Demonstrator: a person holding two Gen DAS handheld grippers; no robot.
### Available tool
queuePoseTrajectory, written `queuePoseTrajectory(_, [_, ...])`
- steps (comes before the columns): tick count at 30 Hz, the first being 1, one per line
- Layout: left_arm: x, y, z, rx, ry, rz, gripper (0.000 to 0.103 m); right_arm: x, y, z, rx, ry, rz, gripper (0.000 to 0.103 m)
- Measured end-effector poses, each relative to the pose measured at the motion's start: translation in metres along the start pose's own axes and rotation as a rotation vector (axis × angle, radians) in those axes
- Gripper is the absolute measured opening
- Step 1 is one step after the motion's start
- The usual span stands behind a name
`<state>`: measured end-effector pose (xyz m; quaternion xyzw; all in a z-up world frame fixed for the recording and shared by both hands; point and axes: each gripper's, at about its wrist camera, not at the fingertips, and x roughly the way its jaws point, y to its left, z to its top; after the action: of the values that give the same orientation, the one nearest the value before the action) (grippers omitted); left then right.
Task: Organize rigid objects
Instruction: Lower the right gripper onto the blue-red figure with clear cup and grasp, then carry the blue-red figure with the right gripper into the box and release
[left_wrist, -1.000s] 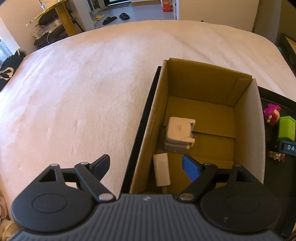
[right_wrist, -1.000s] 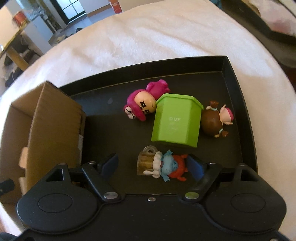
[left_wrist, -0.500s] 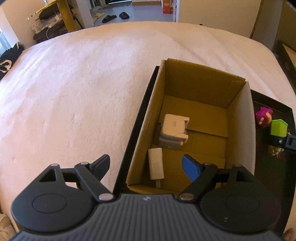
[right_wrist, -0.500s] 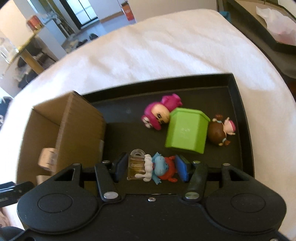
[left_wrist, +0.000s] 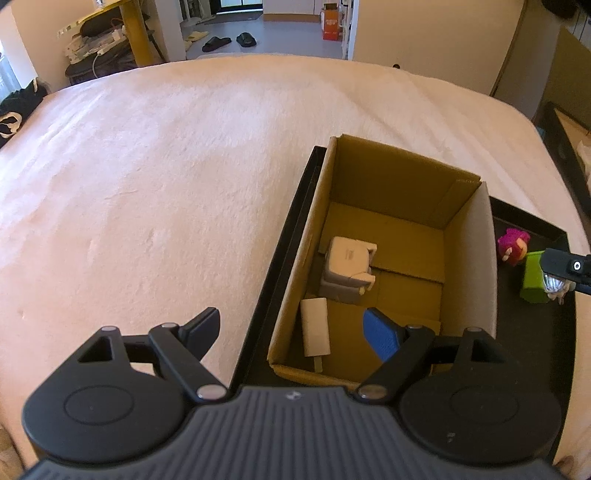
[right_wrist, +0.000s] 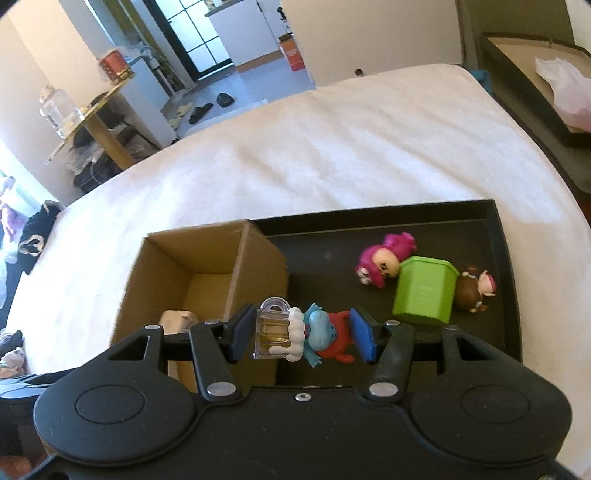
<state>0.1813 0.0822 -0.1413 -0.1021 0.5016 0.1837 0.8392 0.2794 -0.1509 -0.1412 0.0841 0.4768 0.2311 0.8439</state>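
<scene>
My right gripper (right_wrist: 301, 334) is shut on a blue and red figurine with a beer mug (right_wrist: 306, 334), held in the air above the black tray (right_wrist: 491, 206). On the tray lie a pink figurine (right_wrist: 384, 264), a green box (right_wrist: 424, 291) and a brown figurine (right_wrist: 474, 288). The cardboard box (left_wrist: 465, 206) stands at the tray's left end with a white cube toy (left_wrist: 347, 264) and a white bar (left_wrist: 314, 332) inside. My left gripper (left_wrist: 291, 328) stands open above the box's near left edge, holding nothing. The right gripper's tip (left_wrist: 565, 264) shows at the left wrist view's right edge.
The tray rests on a pale bed cover (left_wrist: 166, 166). A second dark tray (right_wrist: 524, 85) with a plastic bag lies beyond the bed's right side. A yellow table (right_wrist: 96, 122), slippers and clutter sit on the floor behind.
My right gripper closed on the mug figurine and lifted it off the tray, toward the cardboard box. My left gripper drew back and up slightly, still open.
</scene>
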Motion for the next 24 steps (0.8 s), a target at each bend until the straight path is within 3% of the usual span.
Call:
queuePoseTrajectory(6, [0.0,0.006,0.0,-0.013,-0.007,-0.048,0.082,-0.008,0.025,0.004,-0.056,-0.001,0.048,0.054])
queuePoseTrajectory(15, [0.003,0.019,-0.002,-0.035,-0.032,-0.094,0.08,-0.003,0.057,0.012,-0.085,0.005,0.035,0.054])
queuePoseTrajectory(18, [0.004,0.022,-0.003,-0.042,-0.032,-0.118,0.075,0.001,0.066,0.015,-0.083,0.006,0.037,0.054])
queuePoseTrajectory(24, [0.01,0.03,-0.005,-0.076,-0.029,-0.16,0.053,0.016,0.09,0.018,-0.077,0.027,0.054,0.055])
